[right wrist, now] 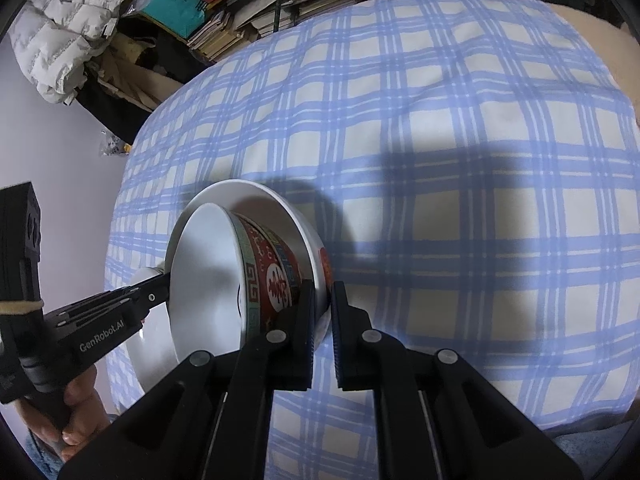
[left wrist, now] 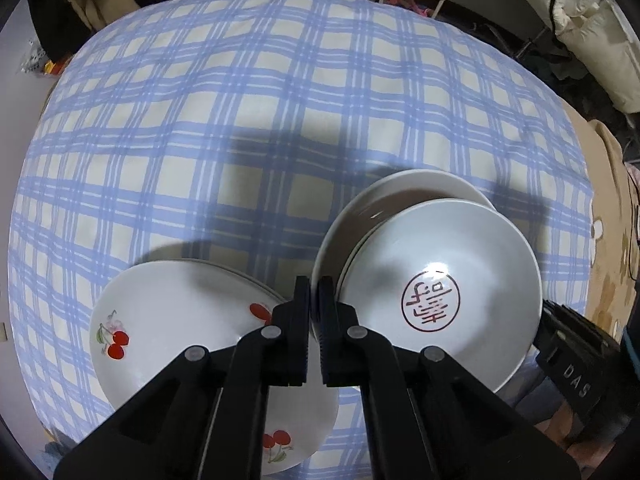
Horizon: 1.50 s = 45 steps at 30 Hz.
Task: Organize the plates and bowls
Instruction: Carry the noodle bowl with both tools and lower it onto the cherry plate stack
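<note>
Overhead, the left gripper pinches the rim of 2 nested bowls, at 3 o'clock of the cherry plate. The right gripper clamps the outer bowl's wall.

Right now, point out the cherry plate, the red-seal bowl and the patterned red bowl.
cherry plate [left wrist: 168, 320]: left wrist view, bare white centre.
red-seal bowl [left wrist: 472, 248]: left wrist view, inner wall.
patterned red bowl [right wrist: 268, 264]: right wrist view, outer wall.

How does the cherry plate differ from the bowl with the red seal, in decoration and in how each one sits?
The cherry plate has red cherries with green stems near its rim; the seal bowl has one round red seal in its centre. The cherry plate is shallow and lies on the checked cloth; the seal bowl is deeper and sits nested in another white dish. Both are white and round.
</note>
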Available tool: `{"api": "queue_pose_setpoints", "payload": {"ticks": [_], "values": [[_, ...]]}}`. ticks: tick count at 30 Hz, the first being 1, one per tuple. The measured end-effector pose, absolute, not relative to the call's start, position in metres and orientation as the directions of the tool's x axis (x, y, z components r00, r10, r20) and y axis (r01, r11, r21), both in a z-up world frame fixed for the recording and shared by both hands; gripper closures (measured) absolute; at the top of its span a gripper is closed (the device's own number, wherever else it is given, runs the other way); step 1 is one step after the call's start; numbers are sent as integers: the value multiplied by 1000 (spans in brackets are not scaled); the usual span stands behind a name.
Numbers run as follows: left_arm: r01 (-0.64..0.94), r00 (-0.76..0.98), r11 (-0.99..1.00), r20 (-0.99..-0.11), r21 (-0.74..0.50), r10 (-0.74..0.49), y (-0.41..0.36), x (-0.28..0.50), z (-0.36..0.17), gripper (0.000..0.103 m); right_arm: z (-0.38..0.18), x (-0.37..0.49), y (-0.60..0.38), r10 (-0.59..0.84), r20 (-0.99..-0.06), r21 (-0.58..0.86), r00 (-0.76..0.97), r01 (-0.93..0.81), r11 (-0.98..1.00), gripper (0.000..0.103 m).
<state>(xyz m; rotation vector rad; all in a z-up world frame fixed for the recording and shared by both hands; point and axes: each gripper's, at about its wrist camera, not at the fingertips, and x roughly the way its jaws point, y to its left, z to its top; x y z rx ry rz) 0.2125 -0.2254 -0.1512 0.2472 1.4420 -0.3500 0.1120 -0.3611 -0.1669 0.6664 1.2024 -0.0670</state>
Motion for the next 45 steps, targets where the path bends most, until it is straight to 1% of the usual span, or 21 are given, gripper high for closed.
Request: {"api": "queue_pose_setpoints", "payload": {"ticks": [3,9,12,15,18,21,29,36,45], "values": [[387,101,922,-994,-9,-52,-229,212,-153,101,-168,113,-363,282,-880,435,382,410,801,92],[375,97,927,-994,-11,-51,-238,216,-154,101,-171,114,-366,296,-874,449,385,409,795,93],[385,120,922,-990,-27,-79,-237,211,-148,101,-169,111,-373,308,-870,464,385,429,775,92],[381,123,922,-985,-63,-119,-230,210,-142,101,-162,108,-367,283,-875,441,393,404,802,92],[389,131,920,-985,-54,-114,-226,207,-137,101,-158,108,-368,287,-878,443,384,423,790,92],[395,145,917,-982,-51,-117,-229,207,-125,101,-153,110,-371,302,-877,454,374,436,777,92],[396,190,916,-969,-70,-156,-224,198,-88,101,-120,108,-370,273,-873,444,403,430,786,92],[348,205,935,-968,-68,-147,-191,192,-75,101,-105,108,-341,281,-869,441,407,381,813,92],[258,206,965,-972,-55,-111,-127,184,-77,101,-106,112,-283,326,-859,460,394,319,829,92]]}}
